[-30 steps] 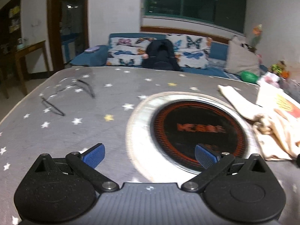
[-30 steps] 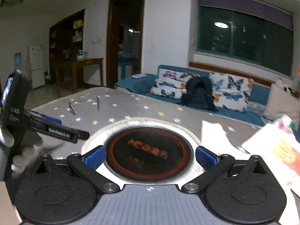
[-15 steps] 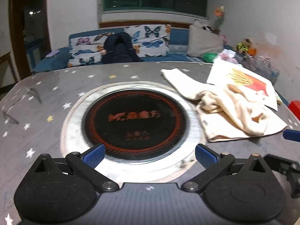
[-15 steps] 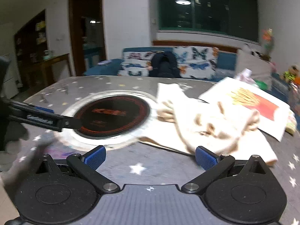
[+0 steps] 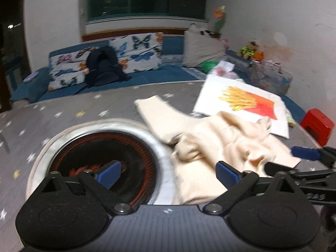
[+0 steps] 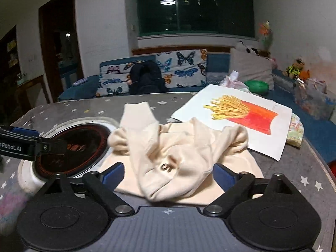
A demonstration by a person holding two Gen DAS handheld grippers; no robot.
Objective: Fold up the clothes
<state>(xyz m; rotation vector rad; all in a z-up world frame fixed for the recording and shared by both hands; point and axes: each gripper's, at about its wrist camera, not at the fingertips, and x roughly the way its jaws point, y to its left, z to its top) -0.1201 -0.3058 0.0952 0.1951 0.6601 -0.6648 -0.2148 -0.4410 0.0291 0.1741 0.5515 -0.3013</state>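
Observation:
A crumpled cream sweatshirt [image 6: 174, 147] lies on the grey star-print table, one sleeve stretched toward the far side. It also shows in the left wrist view [image 5: 212, 145], right of centre. My right gripper [image 6: 168, 173] is open and empty, its blue pads on either side of the garment's near edge, just above it. My left gripper [image 5: 168, 173] is open and empty, over the seam between the round cooktop and the garment's left edge. The right gripper's fingers [image 5: 304, 153] show at the right of the left wrist view.
A round black induction cooktop [image 5: 100, 157] with a steel ring is set into the table [image 5: 63, 113], left of the garment. A white sheet with a fries drawing [image 6: 241, 113] lies behind the garment. A red box [image 5: 317, 126] sits at the right edge. A sofa stands beyond.
Both grippers swung right, from over the cooktop toward the sweatshirt. The right gripper came down close over the garment's near edge. Both stayed open.

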